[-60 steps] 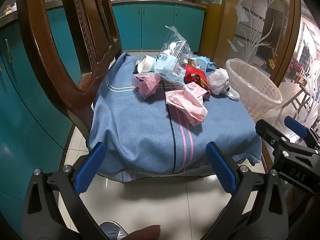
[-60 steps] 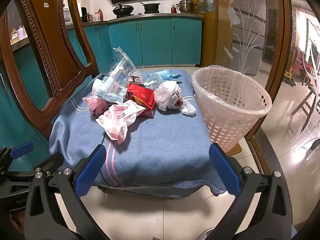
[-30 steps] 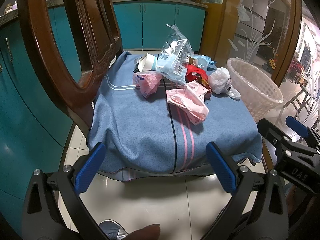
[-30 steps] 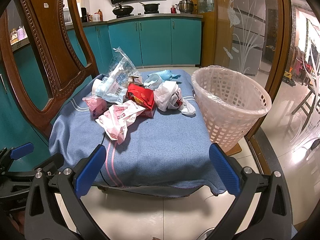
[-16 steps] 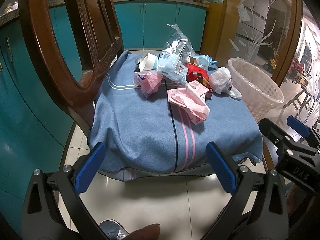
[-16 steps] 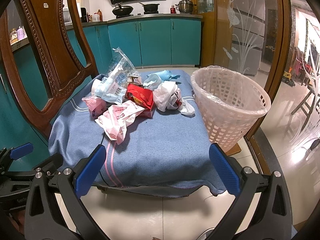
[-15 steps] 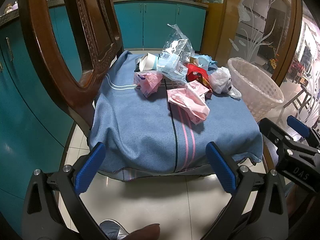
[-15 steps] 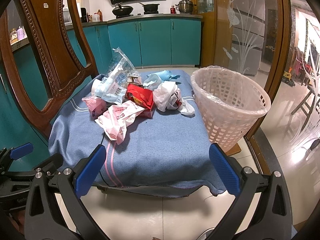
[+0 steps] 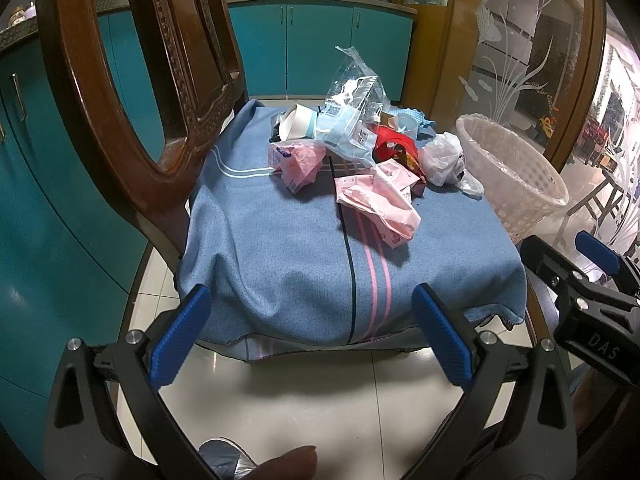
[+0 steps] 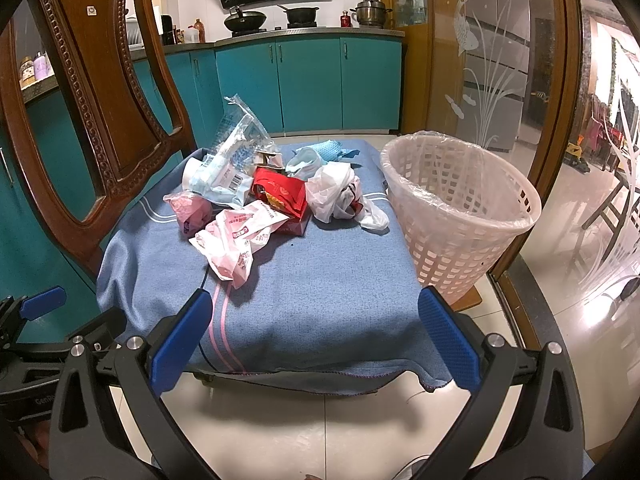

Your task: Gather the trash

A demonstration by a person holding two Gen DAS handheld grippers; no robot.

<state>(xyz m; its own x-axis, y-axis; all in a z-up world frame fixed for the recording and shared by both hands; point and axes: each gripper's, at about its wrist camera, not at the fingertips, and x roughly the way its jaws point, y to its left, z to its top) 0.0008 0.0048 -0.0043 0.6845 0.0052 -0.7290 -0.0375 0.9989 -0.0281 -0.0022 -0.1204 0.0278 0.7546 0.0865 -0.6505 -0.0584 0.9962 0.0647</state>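
Observation:
A heap of trash lies on a blue cloth (image 9: 304, 256) (image 10: 320, 280) over a chair seat: a pink wrapper (image 9: 380, 204) (image 10: 236, 236), a smaller pink bag (image 9: 298, 160) (image 10: 190, 210), a clear plastic bag (image 9: 352, 120) (image 10: 232, 160), a red packet (image 9: 394, 148) (image 10: 282, 194), a white plastic bag (image 9: 442, 156) (image 10: 334, 188) and a paper cup (image 9: 298, 122). A white lattice basket (image 9: 512, 176) (image 10: 460, 216) with a liner stands to the right of the seat. My left gripper (image 9: 310, 336) and right gripper (image 10: 316, 336) are both open and hold nothing, low in front of the seat's near edge.
The chair's carved wooden back (image 9: 132, 92) (image 10: 92, 100) rises at the left. Teal cabinets (image 9: 320, 48) (image 10: 308, 80) line the back and left. A glass door with a wooden frame (image 10: 500, 80) stands behind the basket. Pale floor tiles (image 9: 304, 396) lie below the grippers.
Both grippers have drifted only slightly toward the seat; the trash sits as before and both stay open.

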